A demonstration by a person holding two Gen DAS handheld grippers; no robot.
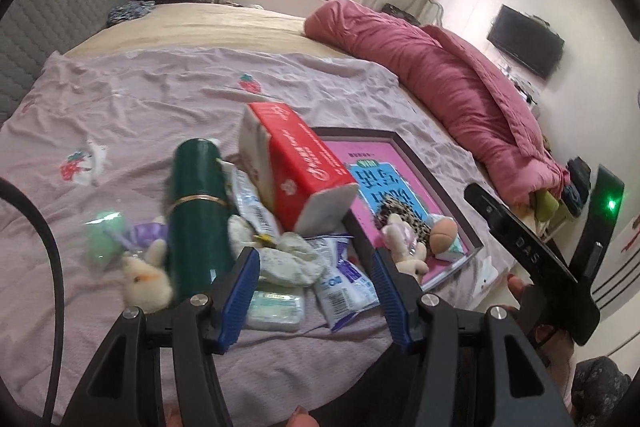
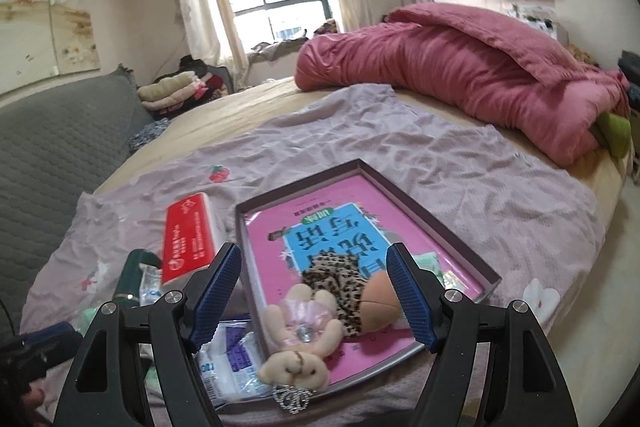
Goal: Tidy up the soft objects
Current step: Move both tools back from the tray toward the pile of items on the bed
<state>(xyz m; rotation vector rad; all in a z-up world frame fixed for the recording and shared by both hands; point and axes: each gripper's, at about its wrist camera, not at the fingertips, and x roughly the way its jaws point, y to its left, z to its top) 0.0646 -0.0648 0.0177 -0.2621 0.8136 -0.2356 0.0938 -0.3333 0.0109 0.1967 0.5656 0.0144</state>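
On a lilac sheet (image 1: 160, 99) lies a heap: a red tissue pack (image 1: 296, 167), a dark green flask (image 1: 198, 211), a crumpled white cloth (image 1: 288, 255), blue-and-white packets (image 1: 344, 279) and a cream plush rabbit (image 1: 146, 279). My left gripper (image 1: 316, 291) hovers open over the cloth and packets, gripping nothing. A shallow tray (image 2: 436, 211) lined with a pink book holds a plush bunny in a pink dress (image 2: 300, 339), a leopard-print piece (image 2: 340, 287) and a peach sponge (image 2: 380, 303). My right gripper (image 2: 314, 299) stands open above these, apart from them.
A rolled pink quilt (image 2: 460, 67) lies along the bed's far right. A grey padded headboard (image 2: 60, 147) bounds the left. A wet-wipes pack (image 1: 276, 311) lies under the left gripper. A small silver tiara (image 2: 292, 401) lies by the tray's near edge. The tissue pack (image 2: 188, 239) leans left of the tray.
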